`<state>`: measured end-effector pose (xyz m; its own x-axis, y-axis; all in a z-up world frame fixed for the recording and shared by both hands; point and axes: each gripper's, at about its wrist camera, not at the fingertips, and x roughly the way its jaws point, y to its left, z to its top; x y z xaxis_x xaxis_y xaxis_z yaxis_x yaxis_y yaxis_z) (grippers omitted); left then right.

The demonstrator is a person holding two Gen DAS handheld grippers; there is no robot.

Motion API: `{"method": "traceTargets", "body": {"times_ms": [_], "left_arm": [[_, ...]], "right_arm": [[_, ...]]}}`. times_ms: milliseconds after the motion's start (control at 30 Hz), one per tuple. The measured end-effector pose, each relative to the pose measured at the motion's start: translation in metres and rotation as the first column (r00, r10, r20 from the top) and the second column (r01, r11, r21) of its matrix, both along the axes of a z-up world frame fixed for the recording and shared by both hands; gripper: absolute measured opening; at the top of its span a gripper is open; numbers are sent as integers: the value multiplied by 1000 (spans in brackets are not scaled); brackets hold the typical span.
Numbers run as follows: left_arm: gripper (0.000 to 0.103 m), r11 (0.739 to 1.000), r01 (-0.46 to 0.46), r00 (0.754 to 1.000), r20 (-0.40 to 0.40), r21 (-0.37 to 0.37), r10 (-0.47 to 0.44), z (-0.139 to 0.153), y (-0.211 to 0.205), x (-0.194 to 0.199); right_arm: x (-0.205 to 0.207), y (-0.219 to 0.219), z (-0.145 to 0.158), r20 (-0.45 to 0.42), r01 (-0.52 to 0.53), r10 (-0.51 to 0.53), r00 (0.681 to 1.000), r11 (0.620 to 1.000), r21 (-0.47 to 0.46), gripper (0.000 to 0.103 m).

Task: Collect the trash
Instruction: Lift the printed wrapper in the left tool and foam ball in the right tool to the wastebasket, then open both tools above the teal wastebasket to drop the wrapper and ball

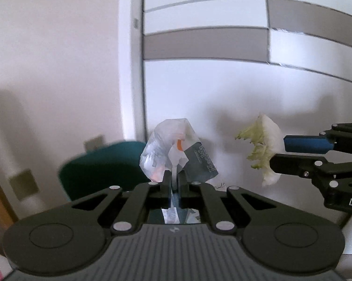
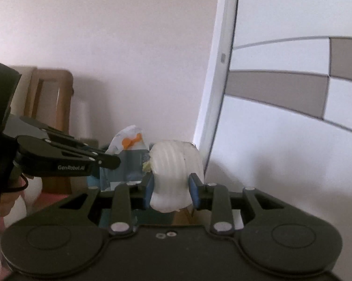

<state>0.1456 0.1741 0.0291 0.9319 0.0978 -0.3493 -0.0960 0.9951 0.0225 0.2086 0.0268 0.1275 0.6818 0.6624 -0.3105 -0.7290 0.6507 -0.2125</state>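
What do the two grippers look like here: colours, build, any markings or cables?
Both are black, with linkage bars and silver rivets. The right gripper has blue-padded fingers. The left gripper reads "GenRobot.AI" on its side, with a black cable by the handle.

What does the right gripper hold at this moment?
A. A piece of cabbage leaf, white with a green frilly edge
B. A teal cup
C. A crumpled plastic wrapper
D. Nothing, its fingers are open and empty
A: the right gripper has its blue pads pressed on both sides of the cabbage leaf, while the plastic wrapper is in the left gripper.
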Motion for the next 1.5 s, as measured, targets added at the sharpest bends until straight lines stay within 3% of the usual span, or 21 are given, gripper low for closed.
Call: {"method": "traceTargets", "body": {"times_ms": [167, 333, 633, 900, 1167, 1433, 1500], "left_arm": [[5, 998, -47, 999, 12, 41, 46, 25, 30, -2], [5, 993, -95, 995, -1, 71, 95, 29, 53, 15], [5, 986, -158, 974, -158, 50, 164, 10, 105, 73], [5, 989, -135, 940, -307, 64, 148, -17, 115, 131], [5, 990, -115, 895, -425, 76, 137, -45, 117, 157], [5, 985, -88, 835, -528, 149, 154, -67, 107, 177], [5, 983, -91, 824, -541, 162, 166, -70, 105, 180]], "right_arm": [[16, 43, 11, 17, -24, 24, 1000, 1000, 12, 31], [26, 75, 10, 5, -34, 33, 999, 999, 17, 31], [66, 125, -23, -89, -7, 7, 996, 1000, -9, 31], [97, 157, -56, -200, 3, -20, 980, 996, -86, 31], [115, 171, -77, -271, 11, -57, 961, 986, -169, 31], [121, 182, -89, -285, 13, -87, 954, 968, -251, 31], [120, 185, -89, -251, 25, -96, 963, 963, -270, 33]]}}
